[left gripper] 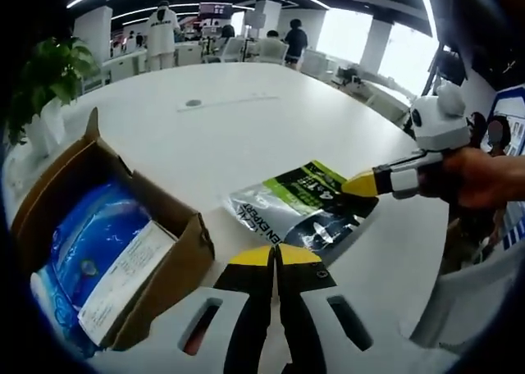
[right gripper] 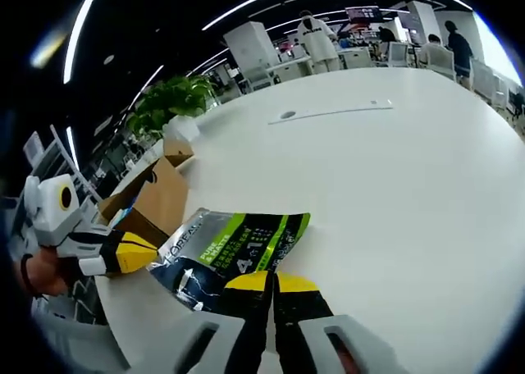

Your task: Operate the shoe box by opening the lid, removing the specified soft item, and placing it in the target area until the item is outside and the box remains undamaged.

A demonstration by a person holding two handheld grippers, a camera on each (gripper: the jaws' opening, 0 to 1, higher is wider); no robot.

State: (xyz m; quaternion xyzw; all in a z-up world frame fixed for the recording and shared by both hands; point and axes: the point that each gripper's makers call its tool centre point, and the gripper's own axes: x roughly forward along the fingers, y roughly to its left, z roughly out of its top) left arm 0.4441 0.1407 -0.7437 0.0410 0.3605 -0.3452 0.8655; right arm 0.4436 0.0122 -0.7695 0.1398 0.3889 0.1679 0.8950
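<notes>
A soft green, black and silver packet lies on the white table, outside the box. The open cardboard shoe box stands to its left, flaps up, with blue plastic packs inside. My left gripper is shut, its yellow tips right at the packet's near edge, with nothing seen between them. My right gripper comes in from the right, shut on the packet's far corner. In the right gripper view, the right gripper is shut over the packet, with the left gripper beside the box.
A potted green plant stands behind the box near the table's left edge. The white table stretches far ahead, with a small round port in it. People and chairs are at the far end. A hand holds the right gripper.
</notes>
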